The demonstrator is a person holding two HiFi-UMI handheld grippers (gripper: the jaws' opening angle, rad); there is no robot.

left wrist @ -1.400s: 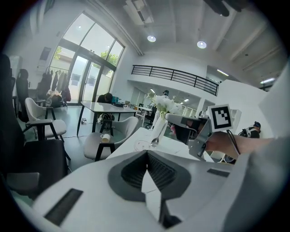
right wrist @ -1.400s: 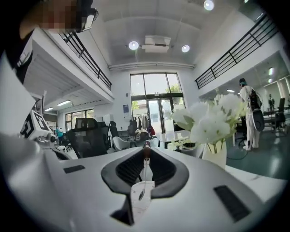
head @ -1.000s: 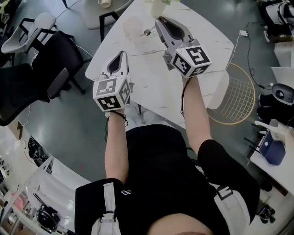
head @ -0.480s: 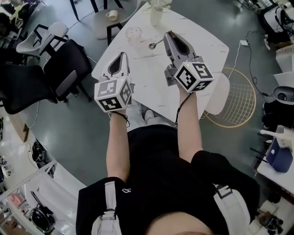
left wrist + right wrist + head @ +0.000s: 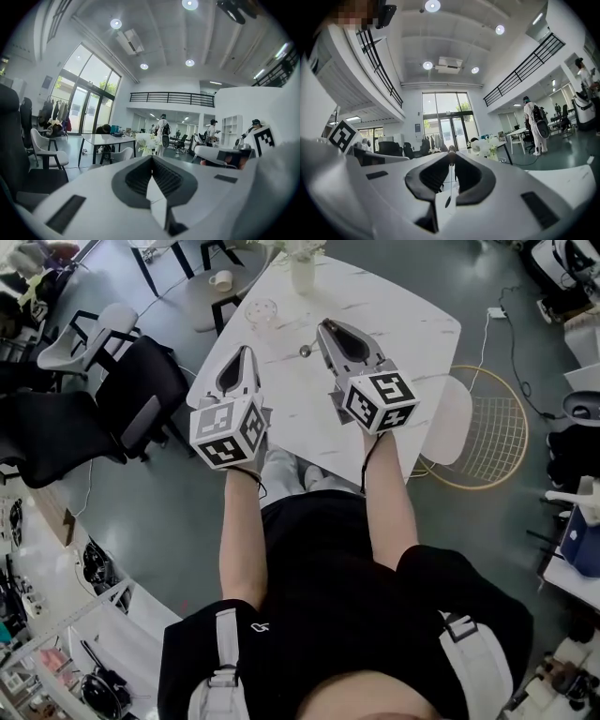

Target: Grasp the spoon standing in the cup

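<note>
Upper centre of head view: my right tongs (image 5: 323, 329) clamped on spoon (image 5: 305, 352), bowl poking out toward frame left, clear of cup (image 5: 261, 312) on bench (image 5: 403, 324). Left tongs (image 5: 246, 352) together, empty. I judge grasp done, only carry-off possibly left.

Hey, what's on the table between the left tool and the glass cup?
Nothing. In the head view, only bare marble tabletop lies between the left tool and the glass cup.
</note>
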